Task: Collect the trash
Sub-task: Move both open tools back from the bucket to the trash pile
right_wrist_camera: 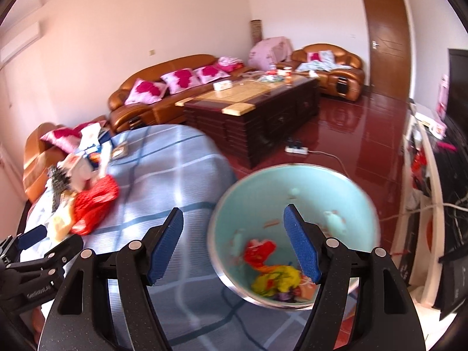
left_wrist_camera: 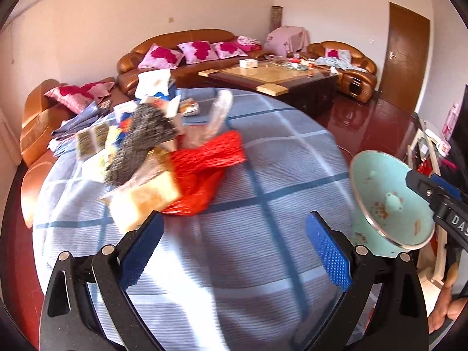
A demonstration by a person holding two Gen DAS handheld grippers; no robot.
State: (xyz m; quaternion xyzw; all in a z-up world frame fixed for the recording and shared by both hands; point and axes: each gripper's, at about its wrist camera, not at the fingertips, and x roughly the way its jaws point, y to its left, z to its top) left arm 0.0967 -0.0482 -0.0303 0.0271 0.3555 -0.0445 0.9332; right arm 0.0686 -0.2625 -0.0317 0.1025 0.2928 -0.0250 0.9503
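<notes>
Above a table covered in a blue checked cloth (left_wrist_camera: 263, 234), the left gripper (left_wrist_camera: 234, 248) is seen from its own wrist camera with both blue-padded fingers (left_wrist_camera: 327, 251) spread wide apart and nothing between them; the cloth alone shows through the gap. A heap of trash (left_wrist_camera: 152, 158) lies on the cloth just ahead of the left finger: a red mesh bag (left_wrist_camera: 204, 163), a grey metallic scourer-like wad (left_wrist_camera: 140, 137), a yellowish box (left_wrist_camera: 146, 199) and assorted cartons and wrappers, all blurred. The left fingertip appears close to the yellowish box, though contact cannot be judged.

At the table's right edge, a pale green bowl (left_wrist_camera: 389, 201) is tilted on its side, its inside facing the left camera. The right gripper (left_wrist_camera: 438, 196) reaches to it from the right, with one finger over its inner wall near the rim.

In the right wrist view, the right gripper (right_wrist_camera: 234, 248) likewise stands wide open. Its right finger (right_wrist_camera: 301, 251) lies inside the bowl (right_wrist_camera: 292, 181) and its left finger lies outside over the cloth (right_wrist_camera: 181, 181), so the bowl's rim passes between them without being pinched. Red and yellow scraps (right_wrist_camera: 272, 269) sit in the bowl's bottom. The trash heap (right_wrist_camera: 82, 199) lies well to the left, and the left gripper (right_wrist_camera: 41, 248) enters at the lower left edge.

Behind stand brown leather sofas (right_wrist_camera: 163, 87) and a dark coffee table (right_wrist_camera: 254, 108).
</notes>
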